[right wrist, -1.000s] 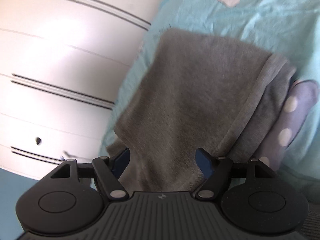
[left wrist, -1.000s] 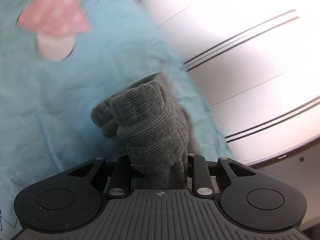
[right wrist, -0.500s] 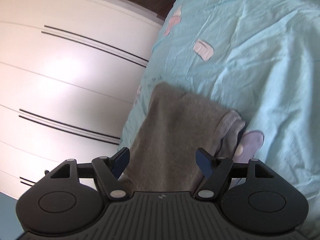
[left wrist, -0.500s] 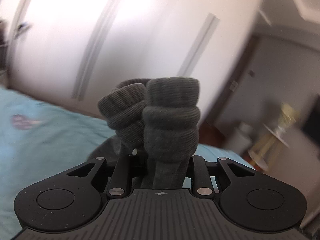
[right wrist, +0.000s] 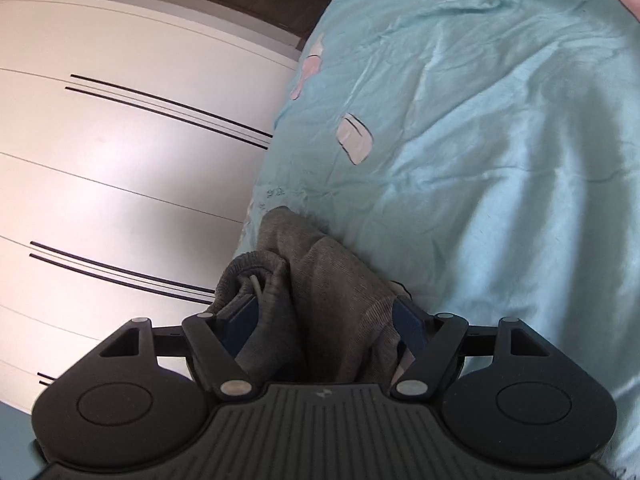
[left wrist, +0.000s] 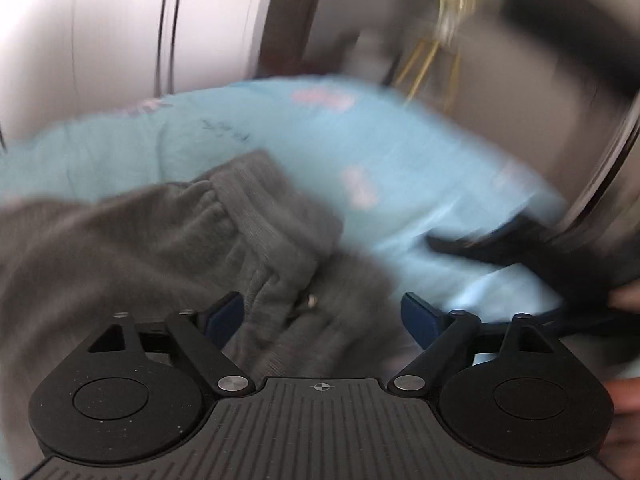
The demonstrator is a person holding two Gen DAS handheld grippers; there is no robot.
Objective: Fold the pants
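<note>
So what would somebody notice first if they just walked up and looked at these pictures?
Probably the grey pants, bunched up in the middle of the left view, right ahead of the open left gripper. Next, the bright turquoise bedsheet with pink patches, filling the right side of the right view. The right gripper has grey fabric between its spread fingers.

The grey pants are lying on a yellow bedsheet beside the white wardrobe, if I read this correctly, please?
Not quite: the bedsheet is light blue, not yellow, as the right wrist view shows. The grey pants do lie on it beside the white wardrobe.
</note>
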